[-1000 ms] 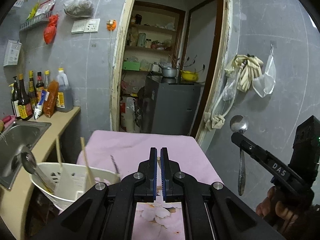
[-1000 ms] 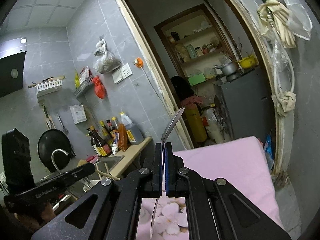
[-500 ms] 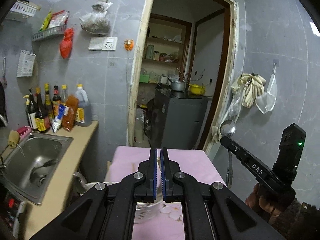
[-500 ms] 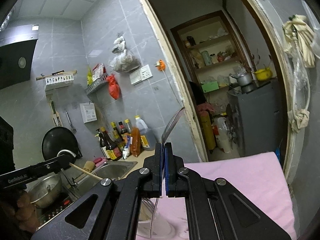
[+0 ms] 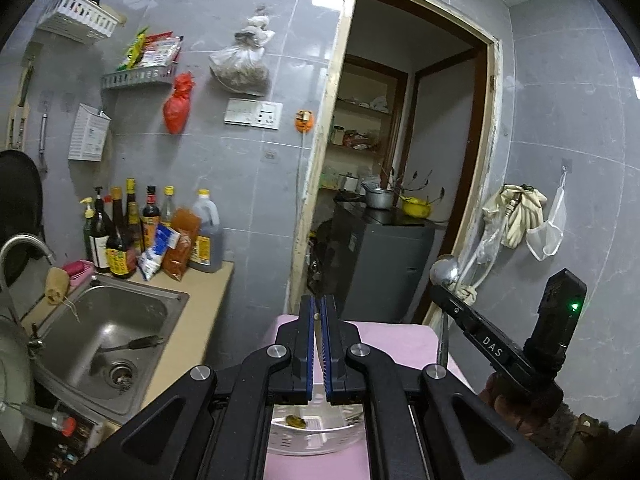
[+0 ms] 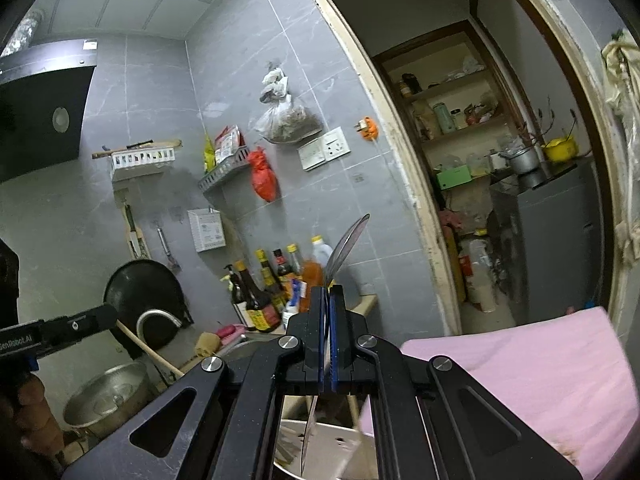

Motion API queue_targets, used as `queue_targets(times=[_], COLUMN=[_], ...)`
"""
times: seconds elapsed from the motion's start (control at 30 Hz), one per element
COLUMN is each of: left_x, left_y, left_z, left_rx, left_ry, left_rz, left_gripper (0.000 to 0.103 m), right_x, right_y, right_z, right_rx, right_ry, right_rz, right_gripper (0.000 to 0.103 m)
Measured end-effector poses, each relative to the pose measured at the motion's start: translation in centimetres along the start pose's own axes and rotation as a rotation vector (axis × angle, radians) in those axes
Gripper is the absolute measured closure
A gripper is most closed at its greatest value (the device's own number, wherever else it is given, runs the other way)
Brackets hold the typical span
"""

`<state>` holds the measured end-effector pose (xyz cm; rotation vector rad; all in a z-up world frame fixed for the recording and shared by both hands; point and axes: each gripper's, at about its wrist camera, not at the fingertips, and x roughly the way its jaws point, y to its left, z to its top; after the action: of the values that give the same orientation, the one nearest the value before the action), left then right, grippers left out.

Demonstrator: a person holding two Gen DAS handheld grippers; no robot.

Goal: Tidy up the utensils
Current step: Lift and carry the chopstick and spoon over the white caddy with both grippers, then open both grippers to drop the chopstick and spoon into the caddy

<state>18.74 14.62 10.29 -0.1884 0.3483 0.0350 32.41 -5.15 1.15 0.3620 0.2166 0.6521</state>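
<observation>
Table (image 5: 400, 344): pink-covered; I see the white utensil basket (image 5: 320, 436) near its front edge.
Right gripper (image 6: 328, 344): I hold it clamped on a steel spoon (image 6: 348, 240), mid-handle; stiff, light, slippery.
Left gripper (image 5: 318, 344): nearly closed on a thin wooden chopstick (image 6: 148, 350).

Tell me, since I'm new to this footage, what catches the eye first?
The spoon clamped upright in the right gripper, its bowl raised before the grey tiled wall. Next, the row of sauce bottles behind the steel sink at left, and the pink table below.
</observation>
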Motion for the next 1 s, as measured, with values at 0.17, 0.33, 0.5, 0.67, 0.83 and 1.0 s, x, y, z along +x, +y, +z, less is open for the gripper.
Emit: queue_targets(times=[0.17,0.33,0.5,0.67,0.83,1.0], left_x=[0.2,1.1,2.8,4.6,6.9,8.7], left_y=[1.4,1.9,2.5,2.7,2.6,3.1], left_z=[-0.3,-0.8,-2.1,-3.1,-3.8,-4.6], left_rx=[-0.005,0.001,-0.023,-0.038,-0.044,-0.087], left_ry=[0.015,0.052,0.092,0.121,0.168,0.206], left_rz=[0.034,0.072,0.100,0.110,0.101,0.072], left_gripper=[0.099,0.099,0.099,0.099,0.099,0.099], right_x=[1.2,2.7,4.1,4.9,5.1,5.3], right_y=[-0.4,-1.2,-1.7,-1.8,-1.8,-2.1], right_z=[-1.4,-3.0,-4.7,-5.7,-6.3,-6.8], right_rx=[0.054,0.066,0.027,-0.024,-0.054,-0.066], right_ry=[-0.054,-0.064,-0.013,0.027,0.055,0.091], right_rz=[-0.027,-0.081,-0.123,-0.152,-0.160,-0.176], right_gripper=[0.101,0.101,0.101,0.101,0.101,0.101])
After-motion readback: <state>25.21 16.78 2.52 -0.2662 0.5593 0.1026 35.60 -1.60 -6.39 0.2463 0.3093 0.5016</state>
